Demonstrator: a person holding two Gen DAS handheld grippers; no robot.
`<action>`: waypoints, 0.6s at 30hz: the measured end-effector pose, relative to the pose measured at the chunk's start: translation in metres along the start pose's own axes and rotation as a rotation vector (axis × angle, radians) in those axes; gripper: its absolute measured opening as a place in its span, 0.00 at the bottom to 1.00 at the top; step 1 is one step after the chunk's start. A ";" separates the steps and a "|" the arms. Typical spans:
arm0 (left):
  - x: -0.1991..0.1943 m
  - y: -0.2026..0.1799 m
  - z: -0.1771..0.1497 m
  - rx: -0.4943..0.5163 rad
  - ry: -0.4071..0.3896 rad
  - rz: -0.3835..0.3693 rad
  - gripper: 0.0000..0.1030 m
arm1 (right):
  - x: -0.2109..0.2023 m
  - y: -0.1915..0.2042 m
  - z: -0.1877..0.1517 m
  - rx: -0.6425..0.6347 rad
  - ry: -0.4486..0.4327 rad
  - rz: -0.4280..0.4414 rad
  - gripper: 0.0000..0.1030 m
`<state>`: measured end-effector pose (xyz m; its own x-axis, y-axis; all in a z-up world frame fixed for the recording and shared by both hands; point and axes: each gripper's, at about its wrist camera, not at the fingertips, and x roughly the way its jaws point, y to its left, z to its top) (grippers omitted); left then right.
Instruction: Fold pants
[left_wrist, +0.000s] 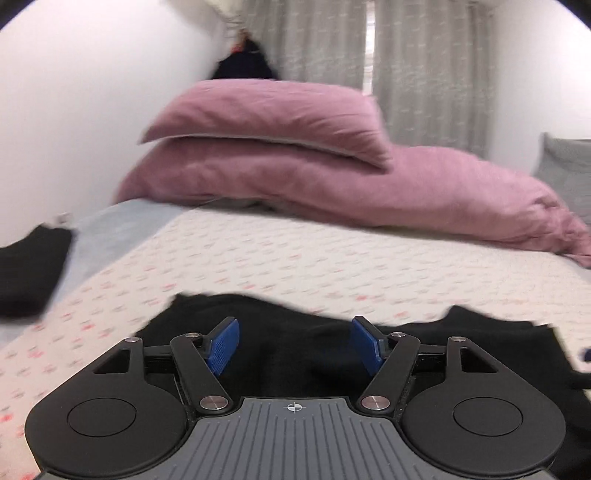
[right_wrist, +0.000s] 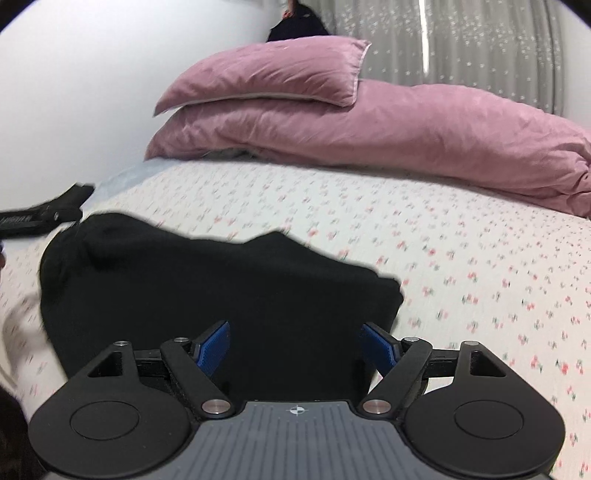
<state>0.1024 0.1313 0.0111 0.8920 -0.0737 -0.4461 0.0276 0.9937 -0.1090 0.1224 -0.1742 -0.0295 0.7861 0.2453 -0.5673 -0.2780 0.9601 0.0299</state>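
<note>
On the near part of the flower-print bedsheet (right_wrist: 461, 258), the folded black pants (right_wrist: 221, 291) are laid, just ahead of both grippers. The left gripper (left_wrist: 294, 345) is seen with jaws wide apart and nothing pinched between the blue pads; the right gripper (right_wrist: 295, 347) is likewise spread wide and empty above the pants. At the far side, one pink pillow (right_wrist: 266, 72) is stacked on one pink duvet (right_wrist: 424, 136). One second black garment (left_wrist: 29, 273) is seen at the far left. Grey curtains (right_wrist: 480, 48) are hung behind.
</note>
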 end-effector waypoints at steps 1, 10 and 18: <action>0.006 -0.007 0.003 0.008 0.013 -0.043 0.66 | 0.005 0.000 0.004 0.004 -0.005 -0.002 0.65; 0.093 -0.065 -0.008 0.088 0.196 -0.178 0.59 | 0.058 -0.003 0.011 -0.033 0.041 -0.024 0.34; 0.102 -0.043 -0.018 0.081 0.221 -0.033 0.50 | 0.051 -0.032 0.006 0.073 0.084 -0.028 0.15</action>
<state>0.1836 0.0791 -0.0460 0.7695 -0.1139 -0.6284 0.0992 0.9933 -0.0587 0.1748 -0.1918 -0.0542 0.7435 0.2086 -0.6354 -0.2131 0.9745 0.0706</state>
